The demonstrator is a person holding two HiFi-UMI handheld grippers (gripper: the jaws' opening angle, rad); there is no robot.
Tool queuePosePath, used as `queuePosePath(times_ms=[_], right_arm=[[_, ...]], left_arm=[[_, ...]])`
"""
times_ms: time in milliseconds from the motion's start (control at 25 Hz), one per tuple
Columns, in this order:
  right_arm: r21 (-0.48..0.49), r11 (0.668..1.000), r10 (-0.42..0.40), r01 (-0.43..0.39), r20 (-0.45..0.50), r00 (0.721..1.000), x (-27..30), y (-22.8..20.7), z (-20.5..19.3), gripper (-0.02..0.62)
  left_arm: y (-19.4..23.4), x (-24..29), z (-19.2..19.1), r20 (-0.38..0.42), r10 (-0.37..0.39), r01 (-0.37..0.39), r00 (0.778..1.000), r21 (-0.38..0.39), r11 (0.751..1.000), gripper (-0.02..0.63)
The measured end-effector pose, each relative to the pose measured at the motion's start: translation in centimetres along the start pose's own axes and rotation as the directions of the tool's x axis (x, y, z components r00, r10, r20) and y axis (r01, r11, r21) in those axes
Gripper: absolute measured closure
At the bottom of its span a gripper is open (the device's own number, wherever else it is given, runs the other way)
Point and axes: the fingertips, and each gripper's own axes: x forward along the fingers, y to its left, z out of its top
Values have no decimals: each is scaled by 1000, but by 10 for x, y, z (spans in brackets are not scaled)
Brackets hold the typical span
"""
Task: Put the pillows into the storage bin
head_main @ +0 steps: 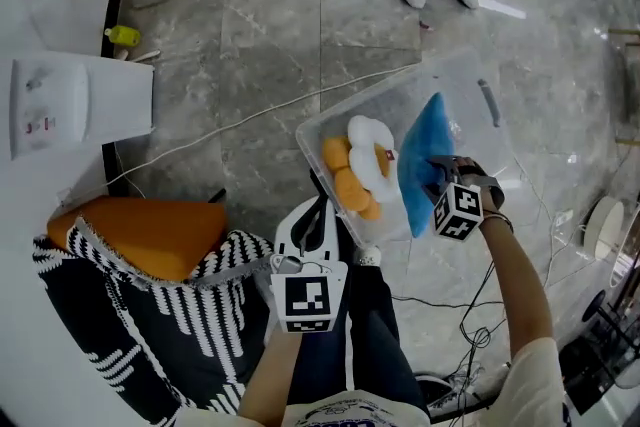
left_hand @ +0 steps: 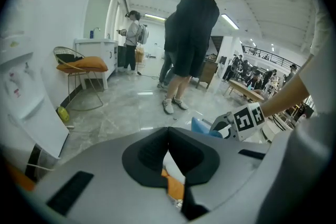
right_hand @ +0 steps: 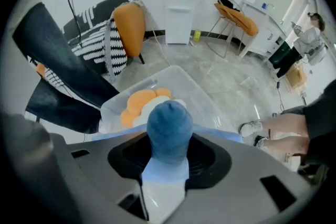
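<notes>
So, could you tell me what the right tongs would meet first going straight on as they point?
Probably the orange-and-white pillow in the clear storage bin, with the blue pillow held in the right tongs touching it first; depth is unclear.

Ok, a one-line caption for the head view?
Right gripper holds a blue pillow over the clear storage bin, an orange-and-white pillow already inside.
</notes>
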Motion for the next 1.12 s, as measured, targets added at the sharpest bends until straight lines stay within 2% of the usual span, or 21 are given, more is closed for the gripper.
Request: queuePosePath(times_ms=[320,520,680,840,920,960,1040,1080,1120], right_arm=[[-180,981,40,-75,-189,981,105,-12,-35,402],[-278,955,10,-104,-319,948,161,-17,-54,402],[-368,924,-40,-105,-364,931,201,-11,-56,385],[-337,939,-48,-67,-320,946,227,0,-42,348],[-299,953,-43,-45,-281,959,231,5,-31,305],[-273,962,-40,-33,-260,965,231,6,-26,302],[-198,980,-36,-8,-219,975,225,4,-18,210],[-153,988,-35,5,-196,980,218,2,-14,185],[-105,994,-37,19,-172,984,210,-1,-11,183]], left_arm=[[14,51,-52,-50,-10,8,999,-38,999,592],[20,69,-87,-91,-9,4,996,-62,998,592],[24,78,-110,-118,-8,-2,993,-79,997,592],[30,80,-126,-132,2,-14,991,-86,996,592],[33,80,-131,-134,14,-26,991,-90,996,592],[34,79,-132,-134,20,-33,991,-92,995,592],[37,77,-131,-131,35,-48,991,-96,994,592],[38,74,-128,-128,43,-56,991,-99,994,592],[39,72,-124,-124,52,-65,991,-101,993,592]])
